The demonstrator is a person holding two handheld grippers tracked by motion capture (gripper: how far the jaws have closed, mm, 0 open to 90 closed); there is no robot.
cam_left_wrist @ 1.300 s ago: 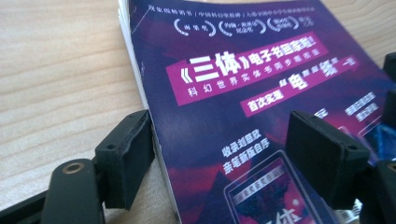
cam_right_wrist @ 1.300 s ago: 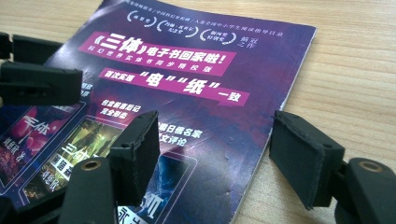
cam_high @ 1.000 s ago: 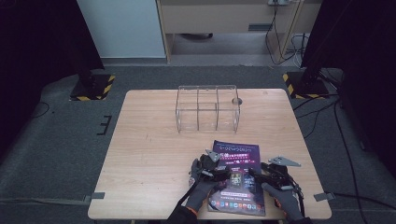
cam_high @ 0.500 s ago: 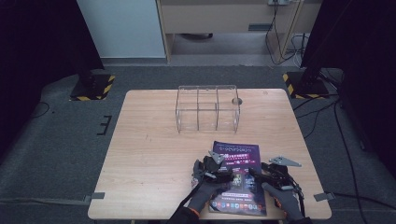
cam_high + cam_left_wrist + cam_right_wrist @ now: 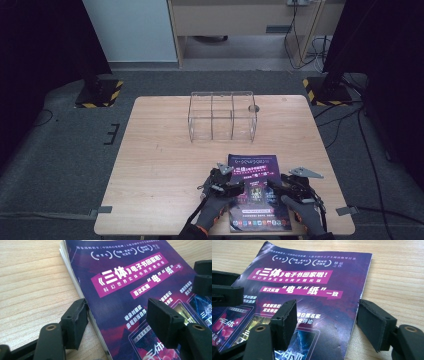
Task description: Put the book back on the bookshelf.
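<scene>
The wooden tabletop (image 5: 165, 165) carries a clear acrylic organizer (image 5: 221, 116) toward its far edge and, well apart from it at the near edge, a purple booklet (image 5: 256, 192) lying flat with its long axis running from the person toward the organizer. Both tools sit at the booklet's near half, one on each long side. The left tool (image 5: 117, 322) straddles the booklet's left edge, one jaw on the wood and one over the cover; its jaws have just been closing, yet the pads are not pressing on the pages. The right tool (image 5: 327, 323) straddles the right edge likewise, released, gripping nothing.
</scene>
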